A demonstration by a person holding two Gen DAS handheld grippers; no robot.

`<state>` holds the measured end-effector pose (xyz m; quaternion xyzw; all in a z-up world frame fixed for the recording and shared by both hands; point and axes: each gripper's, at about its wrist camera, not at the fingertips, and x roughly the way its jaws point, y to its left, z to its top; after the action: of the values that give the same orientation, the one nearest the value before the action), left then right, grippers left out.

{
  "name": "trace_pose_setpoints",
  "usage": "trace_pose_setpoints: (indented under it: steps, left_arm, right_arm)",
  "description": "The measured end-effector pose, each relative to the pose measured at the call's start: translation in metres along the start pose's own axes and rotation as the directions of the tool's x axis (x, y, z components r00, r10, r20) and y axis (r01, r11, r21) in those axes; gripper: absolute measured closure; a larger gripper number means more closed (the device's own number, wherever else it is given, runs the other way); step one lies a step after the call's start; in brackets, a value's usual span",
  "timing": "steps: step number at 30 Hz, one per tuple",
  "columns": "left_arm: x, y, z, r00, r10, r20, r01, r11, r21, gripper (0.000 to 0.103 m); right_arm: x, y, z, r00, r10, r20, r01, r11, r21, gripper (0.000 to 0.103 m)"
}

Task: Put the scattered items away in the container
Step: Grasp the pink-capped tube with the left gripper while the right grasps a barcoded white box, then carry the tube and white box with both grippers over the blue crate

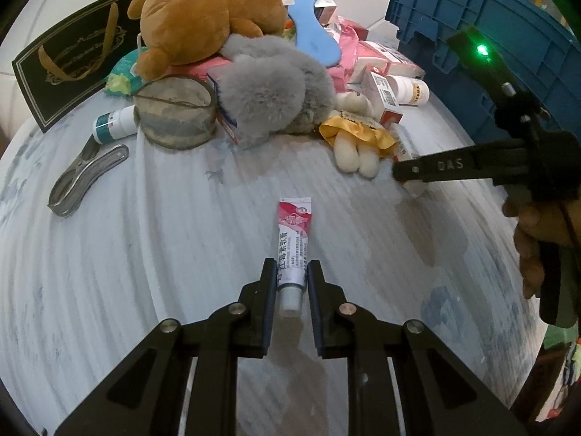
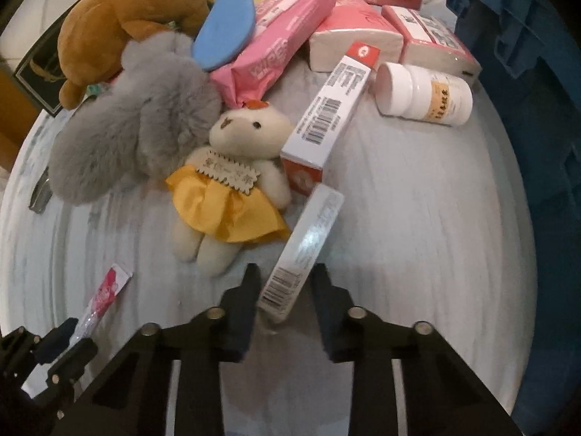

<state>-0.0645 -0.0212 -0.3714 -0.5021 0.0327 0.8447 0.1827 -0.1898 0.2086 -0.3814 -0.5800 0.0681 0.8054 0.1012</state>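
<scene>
**Both tongs straddling items, neither clamped yet**

Left tongs point(image 1: 290, 283) spread around the cap end of the red-white ointment tube point(image 1: 292, 250), which lies flat on the bench point(image 1: 145, 254); a gap shows on both sides, no pinch. Right tongs point(image 2: 285, 287) also spread, straddling the near end of a long white box point(image 2: 303, 250) that lies tilted, its far end near the small yellow-skirted bear point(image 2: 232, 189). The blue crate point(image 1: 472, 11), the container, sits at the far right, apart from both items.

Risks: the tube is thin and round at the cap, so closing there may squirt it forward or roll it out. The box sits at an angle to the fingers, so it may pivot on closing and nudge the bear or the red-ended carton point(image 2: 326, 109).

Views: only the left wrist shows the metal clip point(image 1: 87, 178), camo pouch point(image 1: 174, 116) and black card; only the right wrist shows the box's barcode end inside the jaws, the wipes pack point(image 2: 276, 47) and the white bottle point(image 2: 425, 94) up close.
</scene>
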Motion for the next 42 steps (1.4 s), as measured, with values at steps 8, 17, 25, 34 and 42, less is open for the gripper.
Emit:
trace_pose_setpoints:
  steps: [8,17,25,34,42]
  left_arm:
    - [-0.017,0.003,-0.010,1.000,0.010,0.004,-0.010,0.999,-0.033,0.086]
    - [-0.052,-0.001,-0.016,0.998,0.038,0.040,-0.035,0.997,-0.075,0.087]
    - [-0.092,-0.012,-0.017,0.994,0.072,0.083,-0.065,0.994,-0.086,0.087]
    - [-0.148,-0.025,-0.004,0.981,0.106,0.163,-0.091,0.991,-0.098,0.087]
    - [-0.202,-0.037,0.016,0.959,0.143,0.243,-0.125,0.988,-0.088,0.087]
  right_arm:
    - [-0.021,-0.003,-0.020,0.999,0.040,-0.021,-0.041,0.998,-0.044,0.085]
    - [-0.061,0.010,-0.035,0.994,0.110,-0.013,-0.111,0.987,-0.117,0.085]
    - [-0.102,0.027,-0.054,0.987,0.162,0.012,-0.158,0.971,-0.179,0.085]
    - [-0.162,0.028,-0.058,0.973,0.219,0.074,-0.197,0.953,-0.231,0.085]
    - [-0.218,0.028,-0.055,0.950,0.277,0.146,-0.232,0.935,-0.268,0.085]
